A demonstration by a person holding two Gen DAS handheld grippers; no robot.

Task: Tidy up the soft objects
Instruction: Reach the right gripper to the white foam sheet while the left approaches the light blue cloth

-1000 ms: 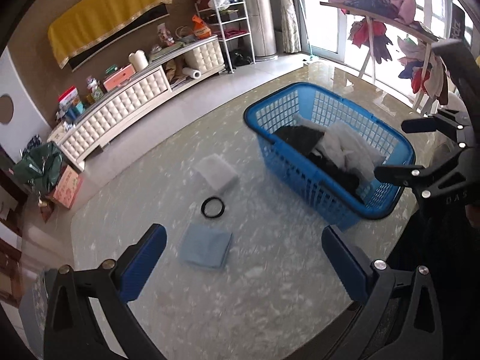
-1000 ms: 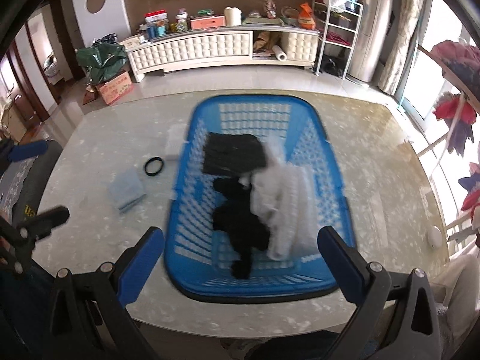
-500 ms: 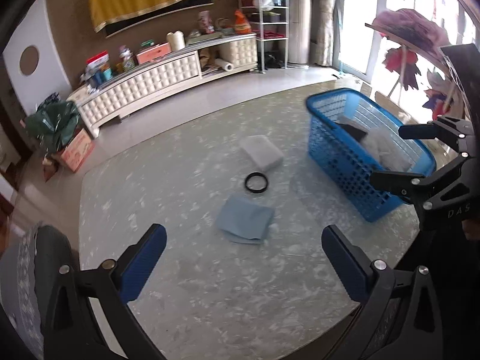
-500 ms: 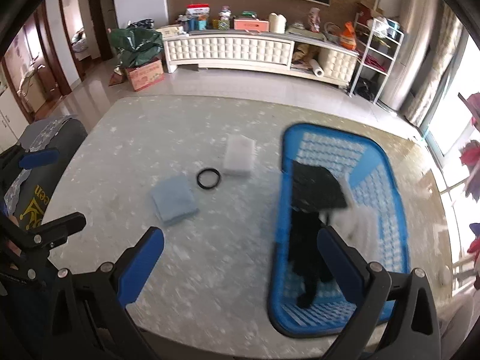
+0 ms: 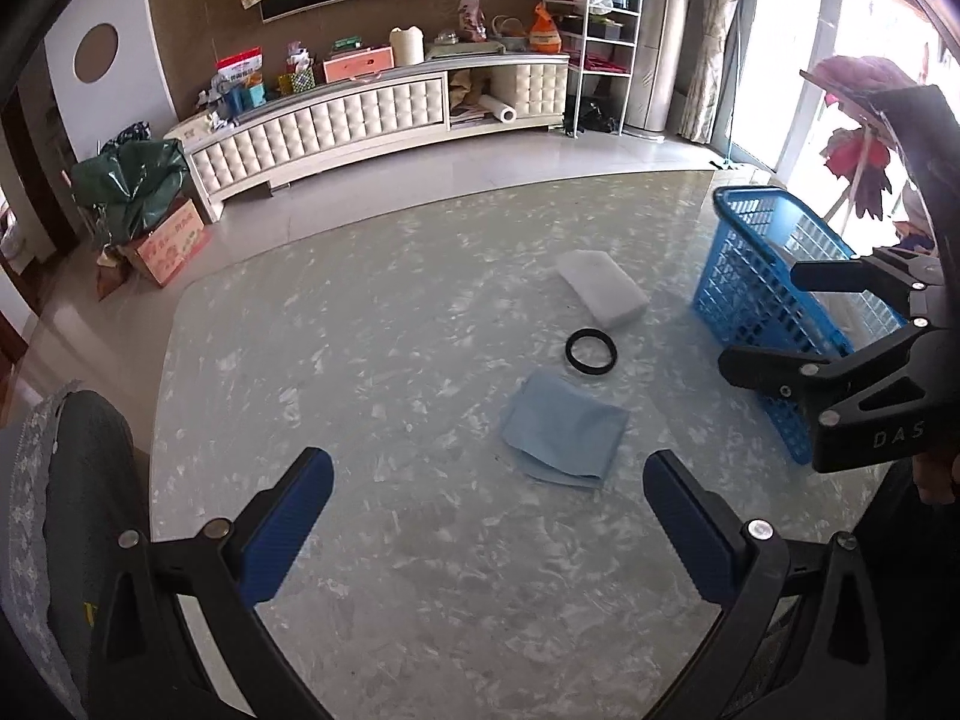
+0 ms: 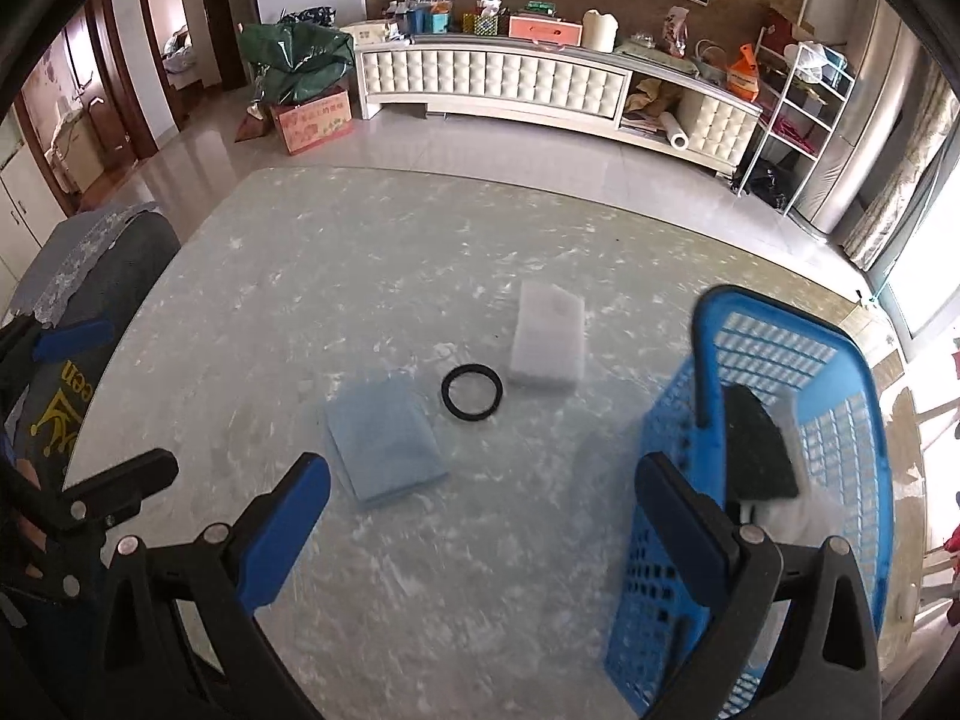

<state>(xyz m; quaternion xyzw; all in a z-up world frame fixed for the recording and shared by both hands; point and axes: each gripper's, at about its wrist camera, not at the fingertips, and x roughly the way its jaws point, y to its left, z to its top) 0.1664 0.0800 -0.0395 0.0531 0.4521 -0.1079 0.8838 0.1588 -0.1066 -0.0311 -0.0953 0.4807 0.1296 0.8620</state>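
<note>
A folded light-blue cloth (image 5: 564, 437) lies on the marble table (image 5: 372, 396), also in the right wrist view (image 6: 384, 438). Behind it lie a black ring (image 5: 591, 350) (image 6: 472, 391) and a white sponge block (image 5: 602, 287) (image 6: 547, 342). A blue basket (image 5: 774, 300) (image 6: 708, 480) at the right holds black and white fabric (image 6: 759, 450). My left gripper (image 5: 486, 525) is open and empty, above the table just short of the cloth. My right gripper (image 6: 480, 525) is open and empty, over the table beside the basket's left wall.
A grey chair back (image 5: 78, 480) stands at the table's left edge. A white cabinet (image 5: 384, 114) with clutter, a wire shelf (image 5: 606, 48) and a cardboard box (image 5: 171, 240) stand beyond the table. A rack of clothes (image 5: 864, 120) is at the right.
Both grippers have swung left, away from the basket toward the cloth, ring and sponge. The basket has slid to the right side of both views. Both stay open and empty.
</note>
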